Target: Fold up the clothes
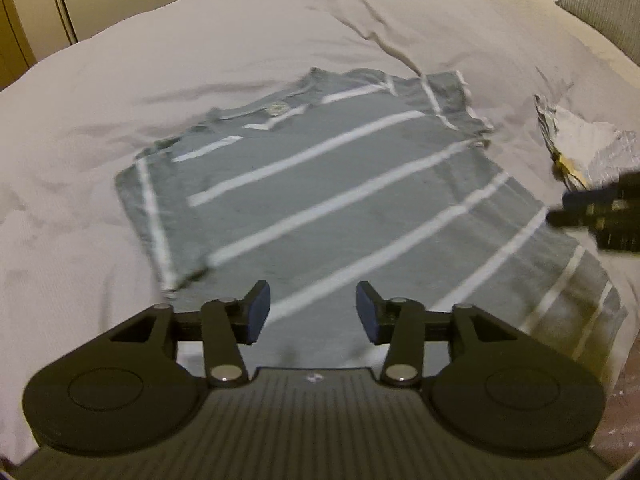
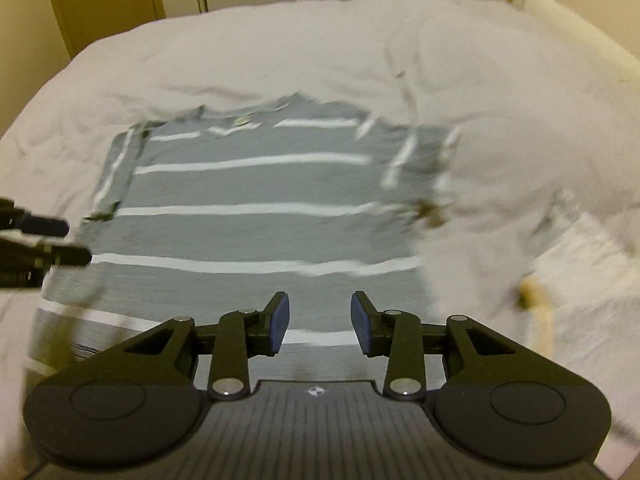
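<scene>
Pale, rumpled bedcover [image 1: 280,32] filled nearly the whole field ahead of both grippers, backed by beige cupboard doors [image 2: 104,0] at the far edge. Spread flat on that cover, straight ahead of and partly beneath both grippers, lay a grey T-shirt [image 1: 328,184] with thin white stripes, collar on the far side, hem nearest. Seen from the left gripper as skewed, stripes running diagonally; seen from the right gripper [image 2: 319,322] as nearly square-on, stripes level. Both short sleeves out to the sides, the one on the right creased and blurred. Off beyond the shirt's right edge, to the right of the left gripper [image 1: 313,312], sat a crumpled white and silvery wrapper [image 1: 580,140] with a yellowish scrap on it. Farther right at the frame corner, a grey pillow [image 1: 604,4].

Hovered over the hem, left gripper with blue pads well apart and nothing between them. Likewise over the hem, right gripper spread wide and empty, pads parted. Caught at the edge of each view, the other gripper's dark fingers, blurred, close to the shirt's side edge; contact with the cloth could not be told.
</scene>
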The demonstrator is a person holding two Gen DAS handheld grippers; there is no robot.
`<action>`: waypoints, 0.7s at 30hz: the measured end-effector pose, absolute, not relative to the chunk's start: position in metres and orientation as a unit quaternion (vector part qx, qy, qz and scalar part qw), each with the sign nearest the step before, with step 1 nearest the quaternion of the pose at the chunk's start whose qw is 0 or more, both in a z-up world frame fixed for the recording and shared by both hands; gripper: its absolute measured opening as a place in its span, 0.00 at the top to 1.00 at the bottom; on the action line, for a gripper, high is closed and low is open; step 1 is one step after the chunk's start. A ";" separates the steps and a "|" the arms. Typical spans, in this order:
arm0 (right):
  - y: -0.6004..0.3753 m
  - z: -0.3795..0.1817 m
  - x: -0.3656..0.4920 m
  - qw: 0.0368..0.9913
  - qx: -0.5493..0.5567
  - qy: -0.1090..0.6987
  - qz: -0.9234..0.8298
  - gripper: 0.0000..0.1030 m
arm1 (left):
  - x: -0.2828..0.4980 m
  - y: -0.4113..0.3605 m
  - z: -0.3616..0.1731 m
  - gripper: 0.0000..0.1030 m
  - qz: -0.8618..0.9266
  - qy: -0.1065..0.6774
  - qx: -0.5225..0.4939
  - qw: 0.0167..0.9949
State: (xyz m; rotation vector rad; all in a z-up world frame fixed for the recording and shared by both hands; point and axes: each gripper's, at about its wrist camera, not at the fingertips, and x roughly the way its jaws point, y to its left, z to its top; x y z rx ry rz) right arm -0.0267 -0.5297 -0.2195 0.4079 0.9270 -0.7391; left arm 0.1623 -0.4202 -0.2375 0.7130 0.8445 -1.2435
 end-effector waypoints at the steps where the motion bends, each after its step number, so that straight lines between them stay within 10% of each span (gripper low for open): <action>1: -0.538 -0.214 -0.040 0.810 0.187 0.433 -0.350 0.63 | 0.144 -0.427 -0.239 0.52 -0.554 0.373 0.323 0.671; 7: -0.583 -0.189 -0.102 0.800 0.190 0.427 -0.377 0.60 | 0.046 -0.472 -0.230 0.22 -0.593 0.316 0.375 0.639; 11: -0.599 -0.181 -0.119 0.798 0.185 0.429 -0.380 0.60 | 0.006 -0.496 -0.233 0.22 -0.628 0.229 0.423 0.611; 14: -0.615 -0.179 -0.127 0.800 0.180 0.433 -0.374 0.60 | -0.015 -0.519 -0.252 0.28 -0.647 0.187 0.451 0.586; 16: -0.633 -0.181 -0.129 0.801 0.175 0.441 -0.366 0.60 | -0.028 -0.533 -0.258 0.50 -0.652 0.168 0.469 0.572; 21: -0.697 -0.186 -0.123 0.818 0.161 0.445 -0.328 0.60 | -0.059 -0.577 -0.271 0.53 -0.647 0.120 0.496 0.567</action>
